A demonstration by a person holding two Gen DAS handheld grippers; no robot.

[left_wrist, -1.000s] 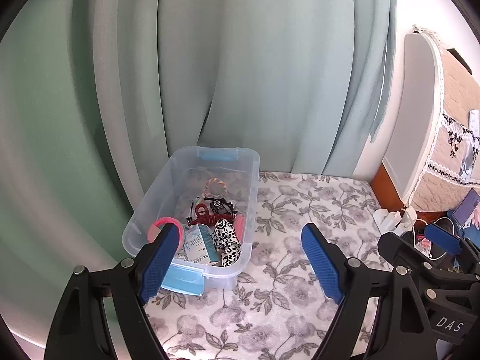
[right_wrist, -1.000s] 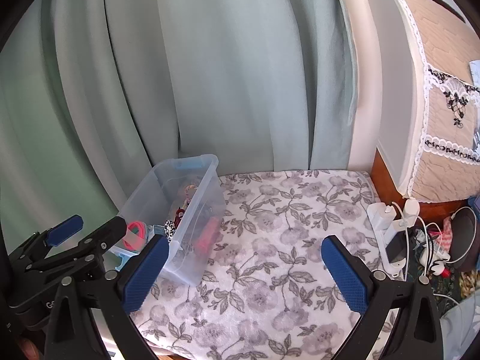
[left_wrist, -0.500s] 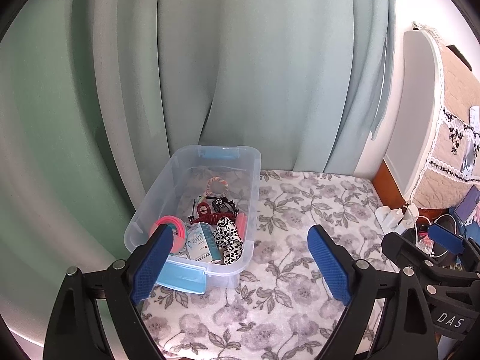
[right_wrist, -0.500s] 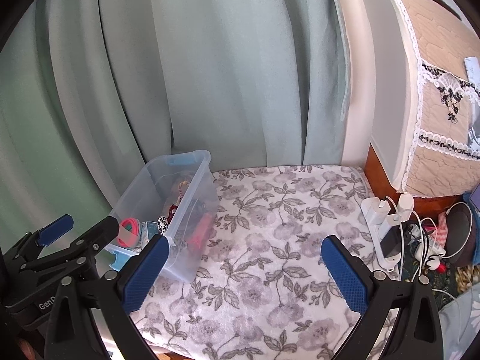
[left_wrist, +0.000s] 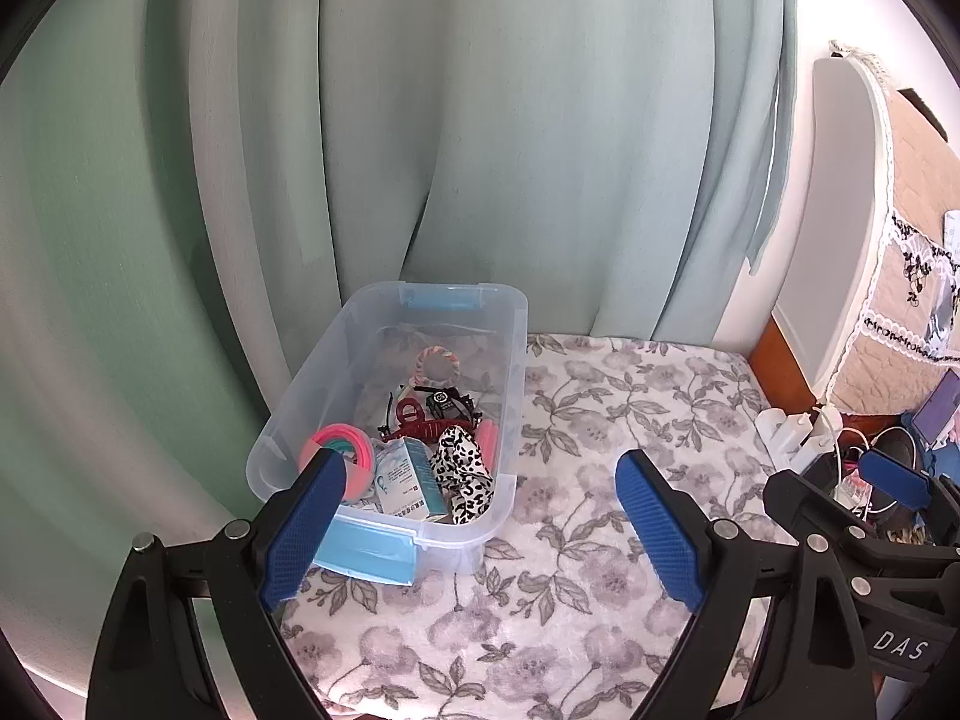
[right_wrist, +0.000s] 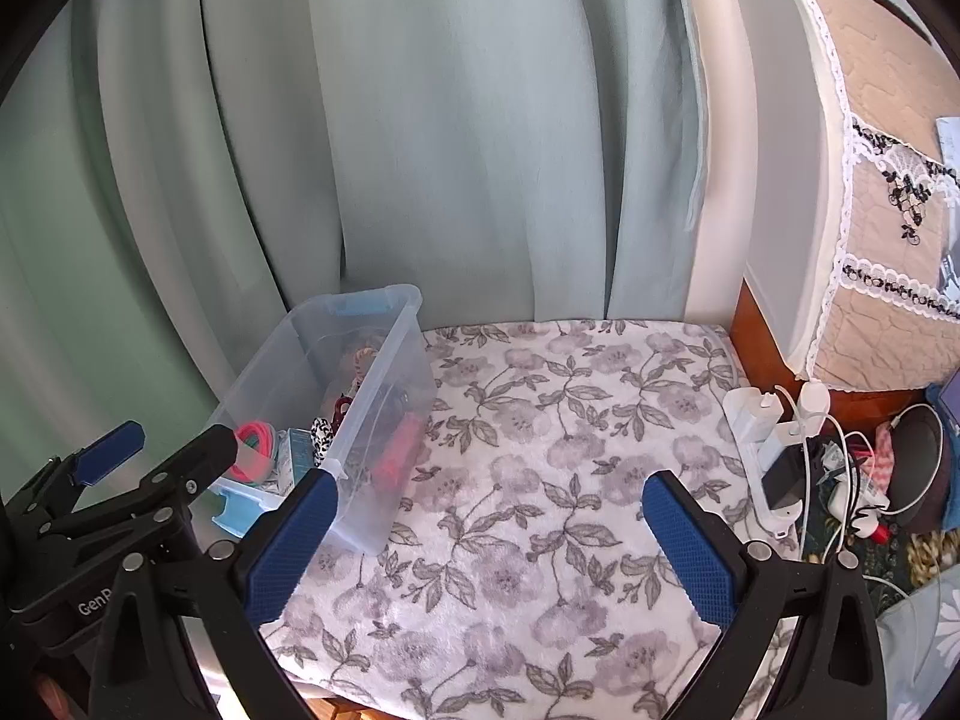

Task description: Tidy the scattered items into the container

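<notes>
Ahead-left of both wide-open, empty claws (left claw (left_wrist: 480,525), right claw (right_wrist: 489,546)) sits the container (left_wrist: 516,360).

Pale green curtain (left_wrist: 480,120) hangs in heavy folds across whole back, daylight glowing through. Surface (right_wrist: 570,480) below curtain covered by white fleece cloth with grey flower-and-leaf print. Right of curtain: strip of white wall (left_wrist: 840,12). Right of surface: white curved panel (right_wrist: 780,180) with beige quilted, lace-trimmed cover (right_wrist: 888,120), over reddish-brown wood (right_wrist: 762,348). At surface's right edge: white chargers (right_wrist: 762,414), tangled white cables (right_wrist: 840,462), dark round object (right_wrist: 924,468).
</notes>
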